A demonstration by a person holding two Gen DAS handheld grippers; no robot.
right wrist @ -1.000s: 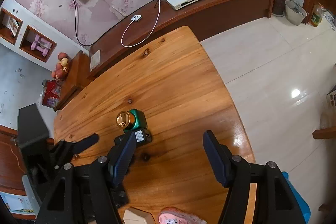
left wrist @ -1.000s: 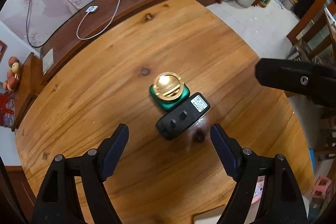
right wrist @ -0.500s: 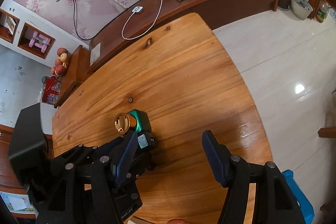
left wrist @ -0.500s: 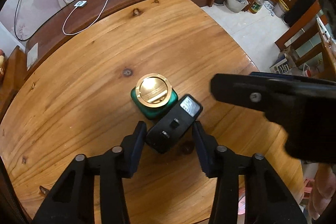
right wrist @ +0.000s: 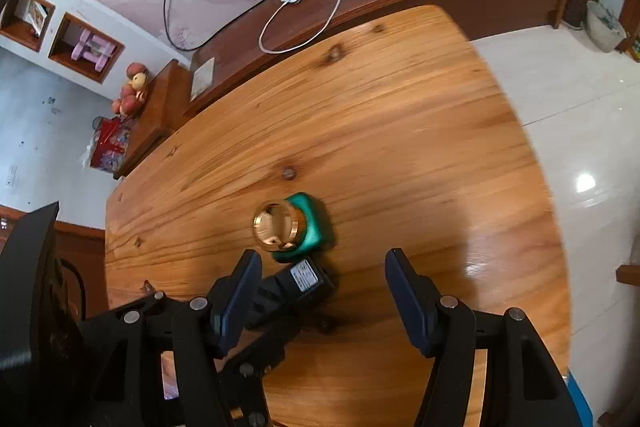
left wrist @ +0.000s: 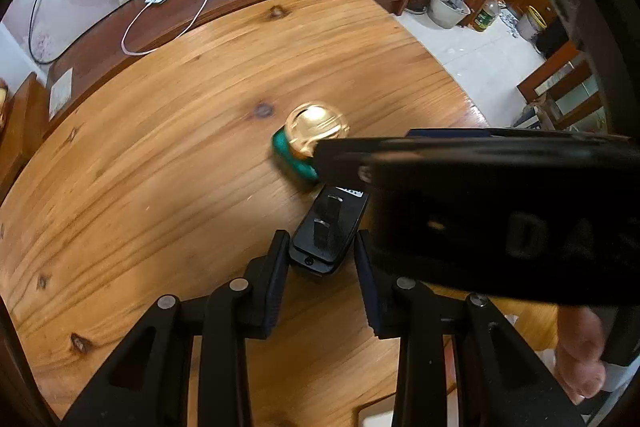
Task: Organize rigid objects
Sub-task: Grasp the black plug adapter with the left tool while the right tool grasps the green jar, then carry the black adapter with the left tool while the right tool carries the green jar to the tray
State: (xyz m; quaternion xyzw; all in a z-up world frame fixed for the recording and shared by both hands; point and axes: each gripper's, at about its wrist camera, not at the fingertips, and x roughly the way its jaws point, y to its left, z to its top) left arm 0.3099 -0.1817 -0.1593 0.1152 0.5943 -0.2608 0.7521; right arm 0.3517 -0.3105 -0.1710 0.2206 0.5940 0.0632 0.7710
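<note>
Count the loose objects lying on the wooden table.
2. A black remote lies between the left gripper's fingers; a green box with a gold lid sits just beyond it, touching it. The grippers may hide others.

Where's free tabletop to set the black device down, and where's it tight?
Free: the bare table between the green-gold box and the far edge, and the strip right of the box toward the floor-side edge. Tight: the near middle, where the left gripper has just closed on the black device against the box, right gripper above.
</note>
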